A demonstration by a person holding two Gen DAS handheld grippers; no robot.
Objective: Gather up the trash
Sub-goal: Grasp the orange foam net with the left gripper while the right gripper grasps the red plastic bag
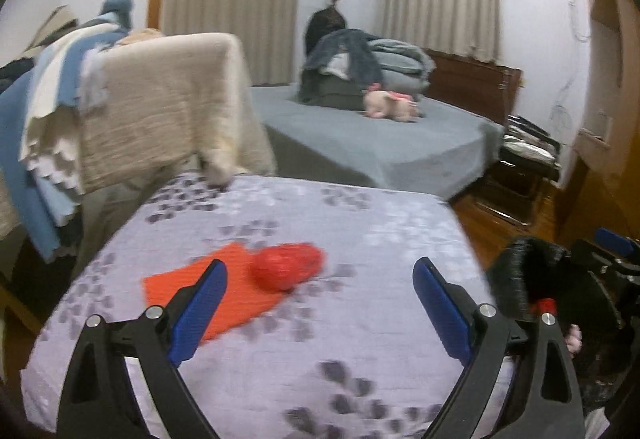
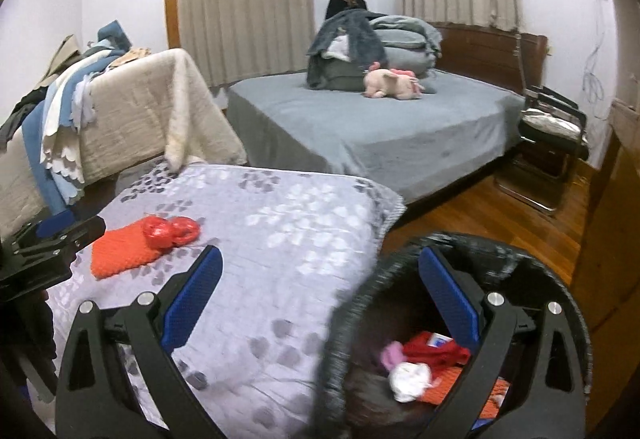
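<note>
The task is partly complete. A black bin (image 2: pixel 460 319) stands beside the bed with the floral cover (image 2: pixel 280 239) and already contains collected items: a red wrapper (image 2: pixel 434 353), a crumpled white tissue (image 2: pixel 408 379), a small pink scrap (image 2: pixel 390 353) and an orange piece (image 2: pixel 448 391). Two items remain on the floral cover: a red crumpled plastic bag (image 1: pixel 286 267) and, partly under it, a flat orange cloth (image 1: pixel 224 291). The left gripper (image 1: pixel 320 303) is directed at these two items; its jaws stand wide apart and nothing is between the pads. The red bag lies ahead of the fingertips, near but not touched. The right gripper (image 2: pixel 320 299) is positioned at the bin rim. Its right finger lies in front of the bin opening and its left finger over the cover; the jaws are apart, and whether they grip the rim cannot be determined. Remaining work, as judged: pick up the red bag and the orange cloth and drop both into the bin. The grey bed (image 2: pixel 380 135) beyond carries folded clothes and a pink soft toy (image 2: pixel 390 83), which do not appear to be trash.
</note>
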